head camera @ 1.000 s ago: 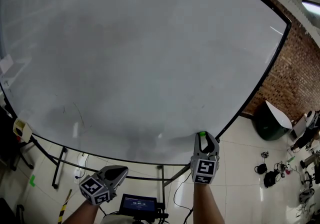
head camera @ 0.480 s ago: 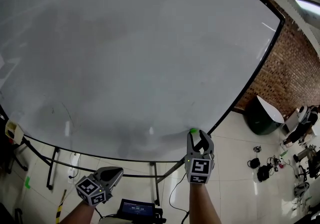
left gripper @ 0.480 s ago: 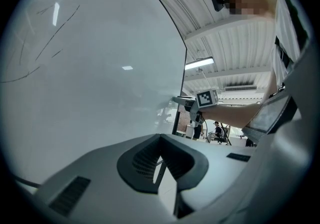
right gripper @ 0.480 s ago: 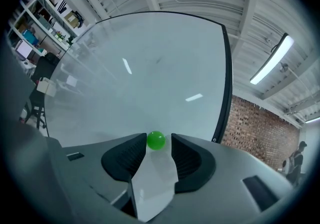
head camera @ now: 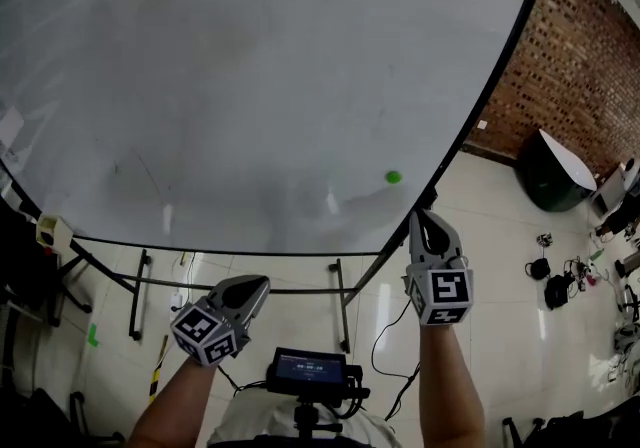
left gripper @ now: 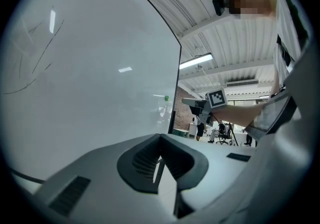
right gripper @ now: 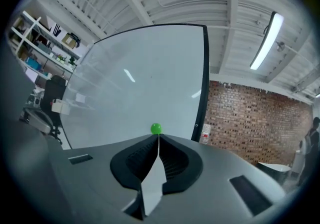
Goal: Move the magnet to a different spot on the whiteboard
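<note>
Plainly, green magnet [head camera: 393, 177] on whiteboard [head camera: 250, 86], screen [head camera: 310, 368] unreadable

brick wall [head camera: 580, 56] right | tiled floor [head camera: 500, 236] below | lit screen [head camera: 308, 368] bottom centre | cables [head camera: 558, 288] on floor, right

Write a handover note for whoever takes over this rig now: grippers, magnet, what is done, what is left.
Left gripper: shut, empty, held low.
Right gripper: jaws closing, nothing between them, off the board.
Magnet: green, stuck on the whiteboard near its lower right edge.
Done: magnet on board, ungripped.
To do: unclear whether this is its new spot; if not, regrip and shift it.
</note>
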Tool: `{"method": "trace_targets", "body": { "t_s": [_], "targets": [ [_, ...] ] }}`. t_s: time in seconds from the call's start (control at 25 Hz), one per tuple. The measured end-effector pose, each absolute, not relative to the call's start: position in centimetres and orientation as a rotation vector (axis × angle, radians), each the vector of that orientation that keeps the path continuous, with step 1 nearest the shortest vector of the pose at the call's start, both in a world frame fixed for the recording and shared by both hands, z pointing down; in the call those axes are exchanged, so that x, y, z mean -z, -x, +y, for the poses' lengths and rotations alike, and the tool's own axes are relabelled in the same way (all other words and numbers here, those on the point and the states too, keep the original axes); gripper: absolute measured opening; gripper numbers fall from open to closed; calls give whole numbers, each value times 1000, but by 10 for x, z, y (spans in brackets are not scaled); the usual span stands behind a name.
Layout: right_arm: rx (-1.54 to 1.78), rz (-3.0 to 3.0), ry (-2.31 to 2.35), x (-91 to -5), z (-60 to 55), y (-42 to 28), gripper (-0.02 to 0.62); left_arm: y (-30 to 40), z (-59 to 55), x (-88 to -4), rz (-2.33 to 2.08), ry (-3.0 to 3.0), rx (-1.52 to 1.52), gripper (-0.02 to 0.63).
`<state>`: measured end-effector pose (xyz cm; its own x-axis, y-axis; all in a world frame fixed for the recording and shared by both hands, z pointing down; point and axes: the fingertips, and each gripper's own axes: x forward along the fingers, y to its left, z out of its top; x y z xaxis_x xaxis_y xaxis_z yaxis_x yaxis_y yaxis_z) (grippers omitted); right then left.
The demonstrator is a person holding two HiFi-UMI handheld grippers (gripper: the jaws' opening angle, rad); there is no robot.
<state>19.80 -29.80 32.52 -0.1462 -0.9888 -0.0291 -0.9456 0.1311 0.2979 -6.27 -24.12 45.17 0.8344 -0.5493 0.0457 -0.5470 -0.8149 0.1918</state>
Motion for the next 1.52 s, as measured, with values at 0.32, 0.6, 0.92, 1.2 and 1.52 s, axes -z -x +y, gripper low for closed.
{"method": "trace_targets", "body": {
  "t_s": [0.32, 0.6, 0.92, 1.2, 1.52],
  "targets": [
    [139, -2630, -1654, -361, -199, -187, 23, 23, -169, -463, -839, -2811, -70, 23],
    [-154, -2804, -1576, -400, -134, -196, 23, -4, -118, -463, -824, -2822, -128, 23],
    [-177, -2860, -1316, -431, -60, -170, 23, -20, -60, -469, -829, -2790, -112, 23],
    [-202, -2875, -1270, -439, -23, -165, 23, -33, -24, -465, -837, -2799, -111, 23],
    [-272, -2893, -1247, -452, 4, -166, 23, -37, 1, -471, -851, -2787, -121, 23]
  ]
}}
